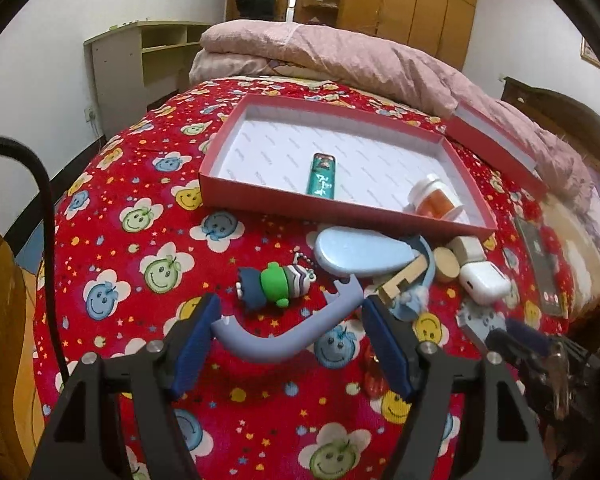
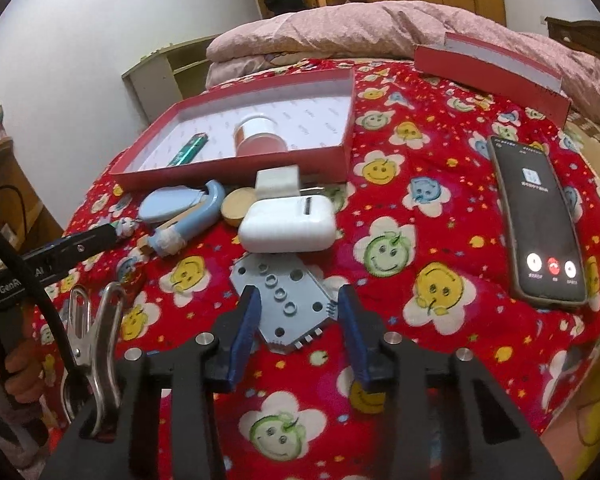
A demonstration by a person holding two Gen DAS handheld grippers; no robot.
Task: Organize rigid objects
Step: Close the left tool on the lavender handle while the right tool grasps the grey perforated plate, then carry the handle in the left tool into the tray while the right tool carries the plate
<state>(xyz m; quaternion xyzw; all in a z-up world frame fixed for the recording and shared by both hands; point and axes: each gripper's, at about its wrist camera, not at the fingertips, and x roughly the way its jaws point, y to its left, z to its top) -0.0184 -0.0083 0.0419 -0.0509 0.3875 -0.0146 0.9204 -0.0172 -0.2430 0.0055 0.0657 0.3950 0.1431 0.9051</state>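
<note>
Left wrist view, left to right. The left gripper [image 1: 290, 338] stood with its fingers apart around a curved lilac-blue plastic hook [image 1: 288, 330]; the left pad lay against the hook's end, the right pad seemed clear of it, so no clamp was evident. Just beyond lay a small toy figure [image 1: 274, 282] with a green middle, then a pale blue oval case [image 1: 358, 254], a wooden disc [image 1: 446, 266] and a white charger case [image 1: 484, 282]. Farther off, the red box [image 1: 236, 190] held a green tin [image 1: 323, 176] near its middle and an orange-filled jar [image 1: 436, 198] on its side at the near right corner.

Right wrist view, left to right. A metal clip [image 2: 96, 340] hung at the near left. The right gripper [image 2: 296, 320] straddled a grey angular plate [image 2: 284, 300] with round studs, lying on the red smiley-print blanket [image 2: 420, 240]; whether the pads pressed it cannot be told. A phone [image 2: 540, 220] with its screen lit lay at the right, and the red lid [image 2: 492, 76] at the far right.
</note>
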